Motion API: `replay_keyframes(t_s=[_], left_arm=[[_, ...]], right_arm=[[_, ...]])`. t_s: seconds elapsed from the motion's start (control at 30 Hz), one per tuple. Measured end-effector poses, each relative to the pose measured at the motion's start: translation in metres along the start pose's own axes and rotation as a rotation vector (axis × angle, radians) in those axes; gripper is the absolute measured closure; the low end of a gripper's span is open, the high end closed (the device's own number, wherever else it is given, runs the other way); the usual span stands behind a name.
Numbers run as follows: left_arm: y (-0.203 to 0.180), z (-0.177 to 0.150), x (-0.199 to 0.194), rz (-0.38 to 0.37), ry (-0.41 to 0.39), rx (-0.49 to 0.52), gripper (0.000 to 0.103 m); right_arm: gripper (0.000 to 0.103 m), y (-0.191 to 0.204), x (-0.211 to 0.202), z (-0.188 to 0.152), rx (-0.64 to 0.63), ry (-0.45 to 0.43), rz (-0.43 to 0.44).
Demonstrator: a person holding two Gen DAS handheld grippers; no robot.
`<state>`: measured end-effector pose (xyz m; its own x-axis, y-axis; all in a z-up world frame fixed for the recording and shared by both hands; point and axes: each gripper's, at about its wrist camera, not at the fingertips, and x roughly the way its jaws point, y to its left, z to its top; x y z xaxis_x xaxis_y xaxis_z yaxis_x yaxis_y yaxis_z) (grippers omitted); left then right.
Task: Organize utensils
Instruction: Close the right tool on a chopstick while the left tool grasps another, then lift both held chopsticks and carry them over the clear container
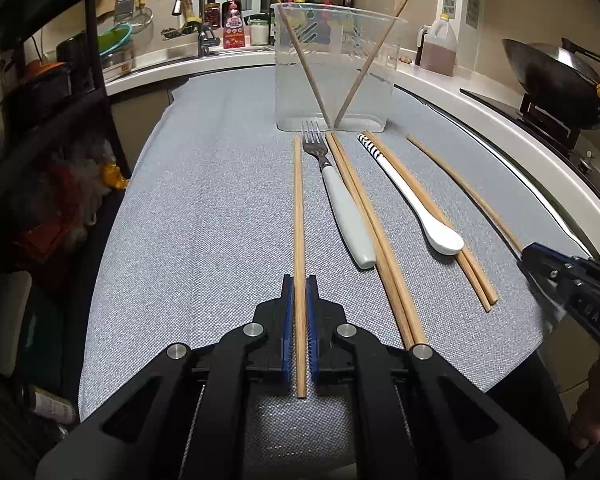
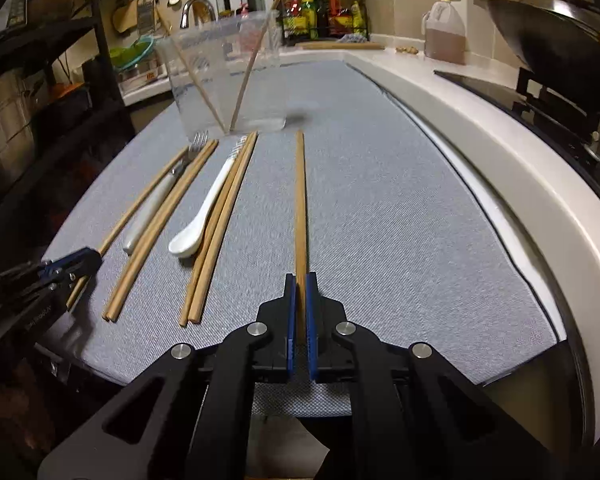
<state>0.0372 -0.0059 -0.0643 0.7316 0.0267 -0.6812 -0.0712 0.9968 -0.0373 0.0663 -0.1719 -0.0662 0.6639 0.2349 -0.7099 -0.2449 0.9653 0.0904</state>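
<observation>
In the left wrist view, the left claw [image 1: 299, 284] is closed on a single chopstick [image 1: 298, 216], its blue pads pressed to either side of the near part of the stick. This chopstick lies lengthwise along the grey tabletop [image 1: 204, 208], its long axis running straight away from the camera toward the clear plastic container [image 1: 334, 68], in which two chopsticks stand crossed. Just right of it lie a fork [image 1: 340, 200], tines toward the container, a chopstick pair [image 1: 374, 236], a white spoon [image 1: 416, 200] and another pair [image 1: 452, 236]. The right claw [image 1: 540, 260] shows at the right edge. In the right wrist view, the right claw [image 2: 300, 284] grips the near end of another chopstick [image 2: 300, 200], which also points away, well apart from the spoon [image 2: 204, 216] and fork [image 2: 156, 200] on the left. The container [image 2: 224, 76] stands beyond them, and the left claw [image 2: 80, 262] sits at the left edge.
</observation>
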Motion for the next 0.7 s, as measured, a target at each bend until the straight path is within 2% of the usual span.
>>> replay_keyframes(t_s=[0.7], left_arm=[[0.001,0.014,-0.067,0.009,-0.264,0.021,0.097]], right_arm=[[0.098,0.003,-0.083,0.028,-0.036,-0.209,-0.023]])
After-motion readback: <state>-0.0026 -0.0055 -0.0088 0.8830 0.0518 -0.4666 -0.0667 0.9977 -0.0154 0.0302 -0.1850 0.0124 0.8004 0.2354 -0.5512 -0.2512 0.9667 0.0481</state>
